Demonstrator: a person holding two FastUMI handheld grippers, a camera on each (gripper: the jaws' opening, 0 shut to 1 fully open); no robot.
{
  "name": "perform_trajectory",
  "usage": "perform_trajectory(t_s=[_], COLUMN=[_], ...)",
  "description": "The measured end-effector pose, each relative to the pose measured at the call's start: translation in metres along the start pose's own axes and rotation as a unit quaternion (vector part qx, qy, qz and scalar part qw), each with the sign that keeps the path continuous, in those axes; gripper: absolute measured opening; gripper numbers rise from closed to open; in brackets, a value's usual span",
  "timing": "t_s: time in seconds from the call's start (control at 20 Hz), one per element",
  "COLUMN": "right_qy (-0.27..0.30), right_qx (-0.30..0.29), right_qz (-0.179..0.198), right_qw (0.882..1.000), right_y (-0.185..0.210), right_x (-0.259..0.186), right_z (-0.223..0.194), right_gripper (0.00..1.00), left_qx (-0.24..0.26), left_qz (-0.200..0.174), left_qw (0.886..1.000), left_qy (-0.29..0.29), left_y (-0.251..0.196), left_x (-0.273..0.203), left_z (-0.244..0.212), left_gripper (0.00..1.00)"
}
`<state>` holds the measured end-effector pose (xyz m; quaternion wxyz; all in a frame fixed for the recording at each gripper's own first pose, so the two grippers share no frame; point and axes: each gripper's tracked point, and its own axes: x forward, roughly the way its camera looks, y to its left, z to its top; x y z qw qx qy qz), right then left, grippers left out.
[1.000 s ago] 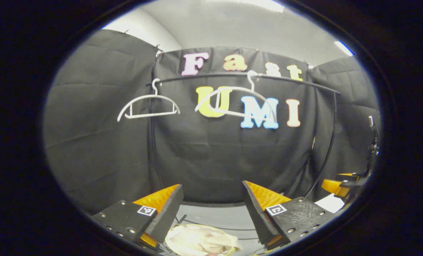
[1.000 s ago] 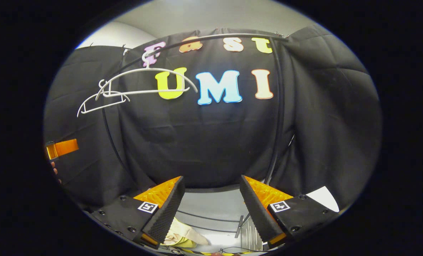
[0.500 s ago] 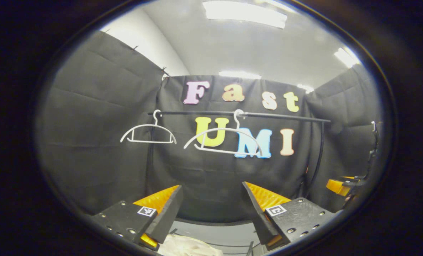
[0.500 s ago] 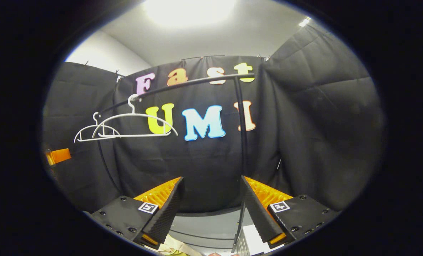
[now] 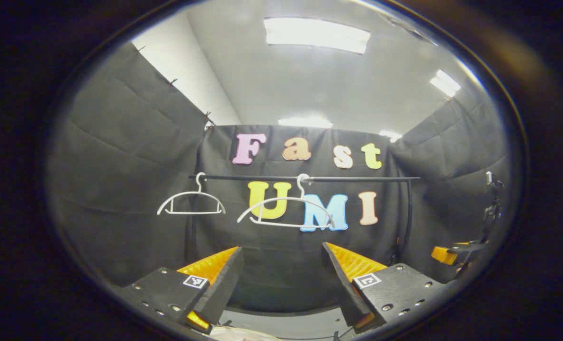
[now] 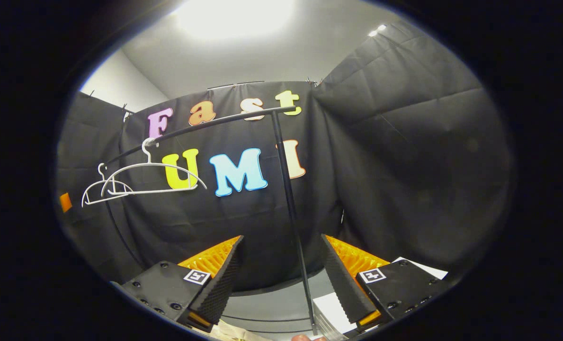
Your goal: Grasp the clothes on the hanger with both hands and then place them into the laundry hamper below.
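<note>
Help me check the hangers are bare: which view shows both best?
The left gripper view: the two white hangers hang apart on the rail, both bare. In the right gripper view they overlap near the left edge, harder to separate.

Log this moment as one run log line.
left gripper: open, empty | right gripper: open, empty | hangers: two, bare, on rail | cloth: below
</note>
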<state>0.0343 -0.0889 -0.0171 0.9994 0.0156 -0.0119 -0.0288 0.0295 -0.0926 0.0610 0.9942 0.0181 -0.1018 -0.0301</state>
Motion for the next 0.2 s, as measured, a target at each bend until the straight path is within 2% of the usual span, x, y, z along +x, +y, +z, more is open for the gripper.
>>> perform_trajectory(t_s=[0.05, 0.1, 0.2], right_qy=[-0.010, -0.015, -0.018], right_qx=[0.000, 0.000, -0.006], right_qz=[-0.001, -0.006, -0.010], right_qw=[1.000, 1.000, 1.000], right_y=[0.005, 0.010, 0.023], right_x=[0.000, 0.000, -0.002], right_z=[0.003, 0.003, -0.002], right_gripper=[0.93, 0.98, 0.98], left_qx=[-0.008, -0.018, -0.031], left_qz=[-0.014, -0.029, -0.042], left_qw=[1.000, 0.999, 0.998], left_qy=[-0.004, 0.001, 0.020], left_y=[-0.005, -0.010, -0.010], left_x=[-0.003, -0.006, -0.009], left_z=[-0.004, -0.009, -0.021], left_gripper=[0.95, 0.95, 0.95])
